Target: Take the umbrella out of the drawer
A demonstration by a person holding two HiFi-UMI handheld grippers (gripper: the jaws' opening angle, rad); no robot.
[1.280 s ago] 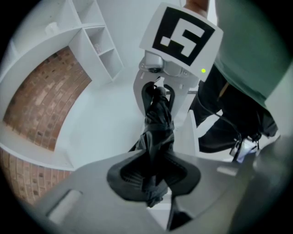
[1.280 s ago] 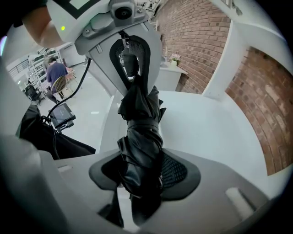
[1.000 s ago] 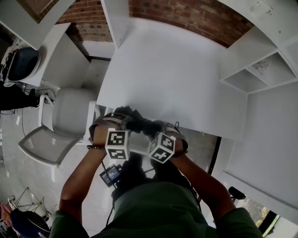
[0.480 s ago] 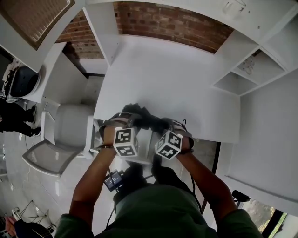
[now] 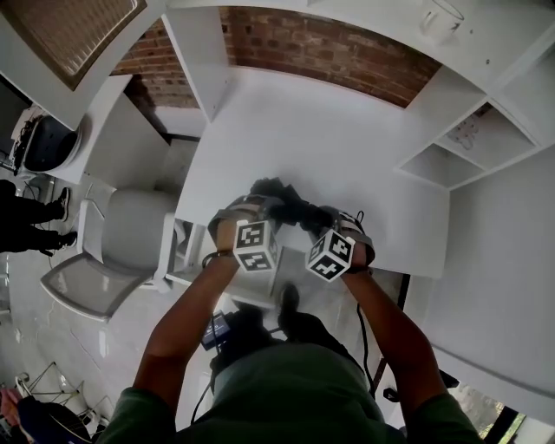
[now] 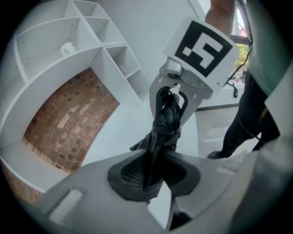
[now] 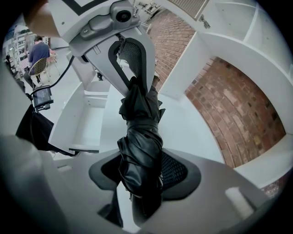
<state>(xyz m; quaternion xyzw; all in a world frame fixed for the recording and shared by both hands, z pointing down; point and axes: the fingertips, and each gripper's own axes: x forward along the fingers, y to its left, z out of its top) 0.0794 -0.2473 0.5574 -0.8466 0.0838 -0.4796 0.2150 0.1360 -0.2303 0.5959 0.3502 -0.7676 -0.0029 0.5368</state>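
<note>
A folded black umbrella [image 5: 293,206] hangs between my two grippers, just over the front edge of the white desk [image 5: 329,139]. My left gripper [image 6: 147,171] is shut on its thin end. My right gripper [image 7: 139,171] is shut on the thick wrapped bundle of the umbrella [image 7: 139,146]. The two grippers face each other: the right one's marker cube [image 6: 201,45] fills the top of the left gripper view. The left one's body [image 7: 114,18] tops the right gripper view. Below and to the left, the white drawer [image 7: 78,121] stands pulled out.
A brick wall [image 5: 329,48] backs the desk. White shelves [image 5: 451,147] rise at its right, with a cup [image 5: 438,17] on top. A white chair [image 5: 130,230] stands left of the desk, beside the open drawer [image 5: 186,260]. A person [image 5: 26,217] stands at far left.
Both hands have carried the umbrella forward and slightly up, from over the drawer's front to over the desk's near edge. Both grips look unchanged.
</note>
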